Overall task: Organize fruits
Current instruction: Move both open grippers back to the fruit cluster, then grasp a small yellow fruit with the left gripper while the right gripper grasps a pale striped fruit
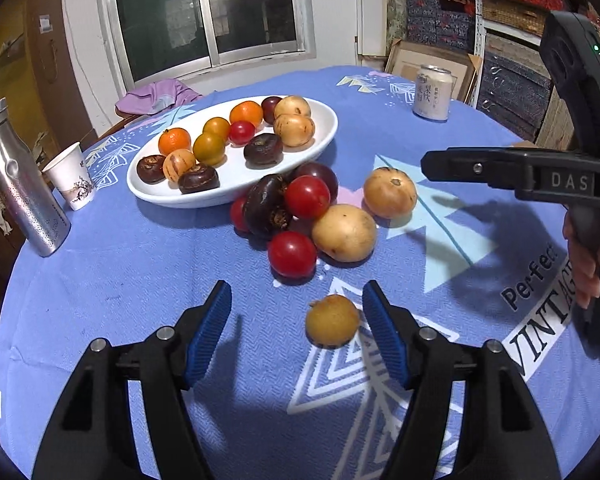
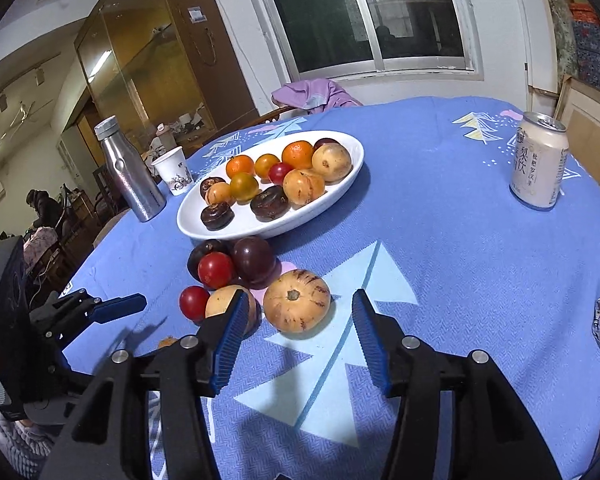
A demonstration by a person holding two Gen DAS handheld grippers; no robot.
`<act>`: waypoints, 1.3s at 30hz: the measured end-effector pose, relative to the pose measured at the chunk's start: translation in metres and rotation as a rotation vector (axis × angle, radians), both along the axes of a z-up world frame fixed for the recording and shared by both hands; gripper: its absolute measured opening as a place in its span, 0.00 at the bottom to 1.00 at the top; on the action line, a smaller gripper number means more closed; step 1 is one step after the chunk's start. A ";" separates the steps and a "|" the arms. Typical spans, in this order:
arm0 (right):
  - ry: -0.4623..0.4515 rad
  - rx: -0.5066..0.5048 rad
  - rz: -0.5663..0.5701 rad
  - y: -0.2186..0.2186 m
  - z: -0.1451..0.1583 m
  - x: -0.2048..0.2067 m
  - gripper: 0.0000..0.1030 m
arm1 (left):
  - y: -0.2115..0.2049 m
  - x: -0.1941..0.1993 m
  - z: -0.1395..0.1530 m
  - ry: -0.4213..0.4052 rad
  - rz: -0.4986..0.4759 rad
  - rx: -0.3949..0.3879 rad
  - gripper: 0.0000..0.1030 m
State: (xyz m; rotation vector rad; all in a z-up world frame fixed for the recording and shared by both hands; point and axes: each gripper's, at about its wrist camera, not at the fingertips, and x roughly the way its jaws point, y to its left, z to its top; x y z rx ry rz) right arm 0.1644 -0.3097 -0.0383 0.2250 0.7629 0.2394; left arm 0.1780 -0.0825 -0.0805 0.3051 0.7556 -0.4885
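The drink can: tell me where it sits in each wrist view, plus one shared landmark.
Left wrist: drink can upper right of centre, beyond the white plate.
Right wrist: drink can at far right, right of the white plate.
Shared landmark: the white plate.

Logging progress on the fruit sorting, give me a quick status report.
Left gripper open, small yellow fruit between its fingers. Right gripper open, facing the striped melon. White plate part filled; pile of loose fruit still on the cloth. Nothing blocking.
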 end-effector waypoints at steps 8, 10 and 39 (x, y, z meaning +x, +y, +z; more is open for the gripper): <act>0.035 -0.024 0.010 0.005 -0.011 0.005 0.53 | -0.006 0.015 -0.013 0.108 -0.034 -0.008 0.46; 0.047 -0.029 0.010 0.006 -0.014 0.008 0.53 | -0.007 0.018 -0.015 0.125 -0.039 -0.017 0.45; 0.019 0.050 -0.014 0.001 0.013 0.029 0.44 | 0.016 0.049 0.044 -0.041 0.037 -0.068 0.28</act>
